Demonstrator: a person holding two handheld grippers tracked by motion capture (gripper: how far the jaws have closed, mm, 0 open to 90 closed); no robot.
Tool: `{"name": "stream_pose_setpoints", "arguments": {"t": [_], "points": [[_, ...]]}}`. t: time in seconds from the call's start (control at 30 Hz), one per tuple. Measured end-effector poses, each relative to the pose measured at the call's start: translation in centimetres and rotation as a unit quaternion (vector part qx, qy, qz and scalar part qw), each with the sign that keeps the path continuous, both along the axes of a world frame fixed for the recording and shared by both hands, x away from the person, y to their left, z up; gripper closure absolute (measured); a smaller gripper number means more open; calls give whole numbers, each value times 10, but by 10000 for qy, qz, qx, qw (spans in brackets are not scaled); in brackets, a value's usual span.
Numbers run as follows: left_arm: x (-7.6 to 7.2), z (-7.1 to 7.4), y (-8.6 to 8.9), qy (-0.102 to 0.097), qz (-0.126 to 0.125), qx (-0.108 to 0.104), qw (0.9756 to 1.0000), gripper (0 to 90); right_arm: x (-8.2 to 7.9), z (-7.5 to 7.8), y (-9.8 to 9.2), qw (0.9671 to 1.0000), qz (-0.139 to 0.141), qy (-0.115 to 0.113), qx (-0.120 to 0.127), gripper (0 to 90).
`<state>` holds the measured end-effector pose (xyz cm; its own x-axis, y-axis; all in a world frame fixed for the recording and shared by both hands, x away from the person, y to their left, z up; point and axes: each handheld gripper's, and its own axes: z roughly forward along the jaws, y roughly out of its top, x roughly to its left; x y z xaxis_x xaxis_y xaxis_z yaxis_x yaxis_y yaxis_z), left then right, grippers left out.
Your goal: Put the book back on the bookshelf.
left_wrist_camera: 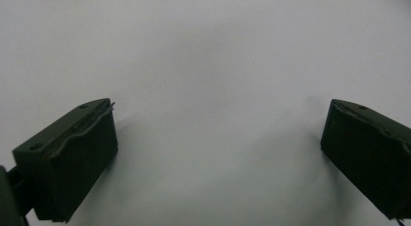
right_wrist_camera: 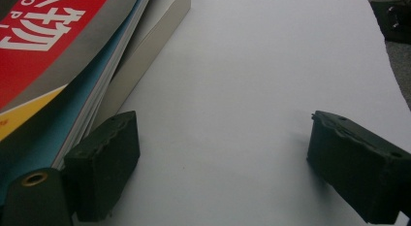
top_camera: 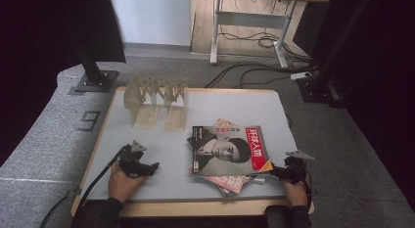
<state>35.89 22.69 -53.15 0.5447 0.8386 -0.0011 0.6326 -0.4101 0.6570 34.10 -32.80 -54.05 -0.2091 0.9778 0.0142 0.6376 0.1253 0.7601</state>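
Magazines (top_camera: pixel 229 152) lie in a loose stack on the near right part of the pale table (top_camera: pixel 161 154), flat, covers up. The top one has a grey cover with a portrait and a red title block; its long sides run from the near edge towards the far edge, tipped slightly to the left, and its title reads from the person's side. Beneath it, other issues are fanned out: one corner juts past the far edge of the top cover, and red-and-white pages stick out at the near edge, turned at a different angle. How many issues make up the stack cannot be counted.

At the far left of the table stands a pale wooden rack (top_camera: pixel 155 102) with upright slats and two flat bases; its slots hold nothing.

The left gripper (top_camera: pixel 147 168) rests on bare table well left of the stack, pointing right. In the left gripper view its jaws stand wide apart with plain table between them. The right gripper (top_camera: pixel 270 173) sits at the near right corner of the stack, pointing left. In the right gripper view (right_wrist_camera: pixel 223 153) its jaws are also spread with bare table between them; one jaw lies just beside the stack's page edges (right_wrist_camera: pixel 97 90), and whether it touches them cannot be told. That view cuts the covers off, leaving a strip of red with white characters.
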Motion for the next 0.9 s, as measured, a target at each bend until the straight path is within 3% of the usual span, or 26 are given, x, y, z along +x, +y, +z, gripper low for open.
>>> {"name": "stream_pose_setpoints", "arguments": {"t": [0.9], "points": [[0, 0, -1, 19, 13, 5, 10000, 0, -1, 0, -1, 10000, 6, -27, 14, 114]]}}
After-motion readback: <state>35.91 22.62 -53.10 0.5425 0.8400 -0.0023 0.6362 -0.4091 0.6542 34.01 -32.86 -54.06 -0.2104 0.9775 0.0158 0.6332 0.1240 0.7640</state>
